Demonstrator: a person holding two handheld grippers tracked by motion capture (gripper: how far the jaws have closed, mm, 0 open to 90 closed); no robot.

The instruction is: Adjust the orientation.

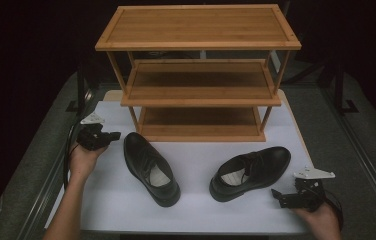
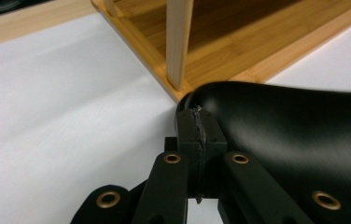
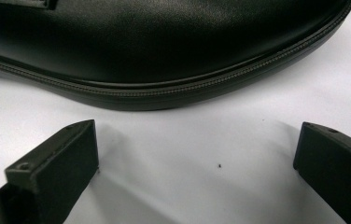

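Observation:
Two black leather shoes lie on the white table top (image 1: 196,210) in front of a bamboo shoe rack (image 1: 198,75). The left shoe (image 1: 151,167) points toward the rack's left leg; the right shoe (image 1: 251,172) lies angled, toe toward the right. My left gripper (image 1: 116,135) sits just left of the left shoe's toe. In the left gripper view its jaws are pressed together, shut on nothing (image 2: 199,135), with the shoe's toe (image 2: 295,130) right beside them. My right gripper (image 1: 276,193) rests at the front right, open (image 3: 197,163), facing the right shoe's side (image 3: 164,51).
The rack has three shelves, all bare, and its lowest shelf (image 1: 201,122) sits on the table just behind the shoes. The rack's front left leg (image 2: 178,42) stands close to my left gripper. Dark floor surrounds the table.

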